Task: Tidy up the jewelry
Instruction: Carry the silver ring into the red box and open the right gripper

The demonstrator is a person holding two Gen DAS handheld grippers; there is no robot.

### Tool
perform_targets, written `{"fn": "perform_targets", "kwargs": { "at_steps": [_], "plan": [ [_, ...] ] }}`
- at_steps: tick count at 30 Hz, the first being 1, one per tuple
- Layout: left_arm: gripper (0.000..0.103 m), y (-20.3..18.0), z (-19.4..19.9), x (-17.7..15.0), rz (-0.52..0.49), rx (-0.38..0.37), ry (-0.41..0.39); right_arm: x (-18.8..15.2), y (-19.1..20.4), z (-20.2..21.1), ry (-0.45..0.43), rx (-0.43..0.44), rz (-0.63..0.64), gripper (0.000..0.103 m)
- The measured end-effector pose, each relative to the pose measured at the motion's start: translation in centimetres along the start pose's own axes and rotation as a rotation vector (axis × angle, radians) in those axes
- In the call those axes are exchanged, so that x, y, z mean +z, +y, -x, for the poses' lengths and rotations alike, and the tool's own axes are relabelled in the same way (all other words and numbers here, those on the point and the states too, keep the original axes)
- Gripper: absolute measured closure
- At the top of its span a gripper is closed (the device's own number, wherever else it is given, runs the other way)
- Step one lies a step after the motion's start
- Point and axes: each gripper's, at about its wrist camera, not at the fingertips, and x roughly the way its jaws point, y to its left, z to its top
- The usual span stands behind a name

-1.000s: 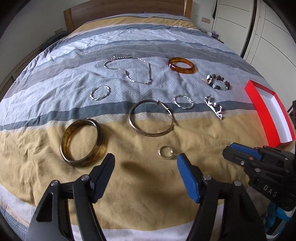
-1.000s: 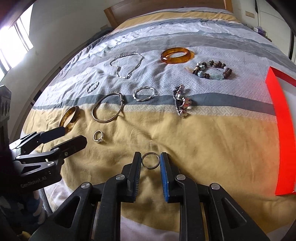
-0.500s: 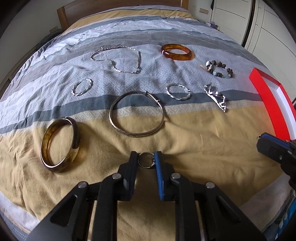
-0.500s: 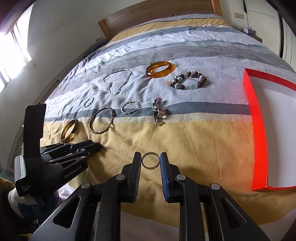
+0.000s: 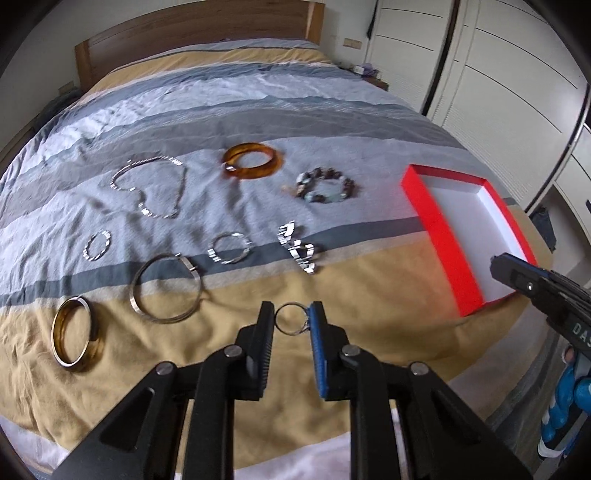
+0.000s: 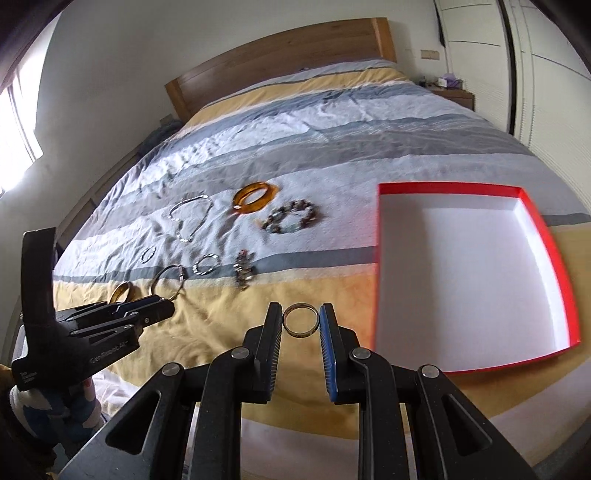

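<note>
My left gripper (image 5: 291,318) is shut on a thin silver ring (image 5: 291,319) and holds it above the yellow band of the bedspread. My right gripper (image 6: 301,320) is shut on a wider band ring (image 6: 300,320), just left of the red box (image 6: 546,236) with its white inside. The box also shows in the left wrist view (image 5: 439,225). On the bed lie an amber bangle (image 5: 253,166), a bead bracelet (image 5: 325,188), a silver chain (image 5: 151,186), twisted silver bracelets (image 5: 229,248), a large silver hoop (image 5: 167,288) and a brown bangle (image 5: 74,338).
A silver hair clip (image 5: 299,249) lies near the middle of the bed. The wooden headboard (image 5: 192,33) is at the far end and white wardrobe doors (image 5: 498,92) stand to the right. The other gripper shows at each view's edge.
My left gripper closed on the thin ring and lifted it off the bedspread. My right gripper carried its band ring to the right, close to the red box.
</note>
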Motion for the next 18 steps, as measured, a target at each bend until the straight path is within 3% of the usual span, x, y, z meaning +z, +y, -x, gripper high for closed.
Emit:
{"fn": "perform_targets", "kwargs": {
  "at_steps": [5,10,15,18],
  "plan": [
    [0.085,-6.2,-0.8,2.5,-0.09,-0.132,-0.013,1.4,-6.0,1.6,-0.029,-0.129,-0.041,0.083],
    [0.085,-12.0,-2.6,5.5,-0.174,-0.236,-0.033,3.2,-10.9,0.7,-0.025,-0.191,-0.047,0.083],
    [0.085,-16.6,-6.0,7.5,-0.237,-0.269,-0.013,4.4,-14.4,-1.9,0.014,-0.243,-0.036,0.083],
    [0.085,-17.9,-8.6,7.6,-0.249,-0.24,0.022,4.7,-16.0,-3.4,0.045,-0.259,-0.028,0.082]
  ]
}}
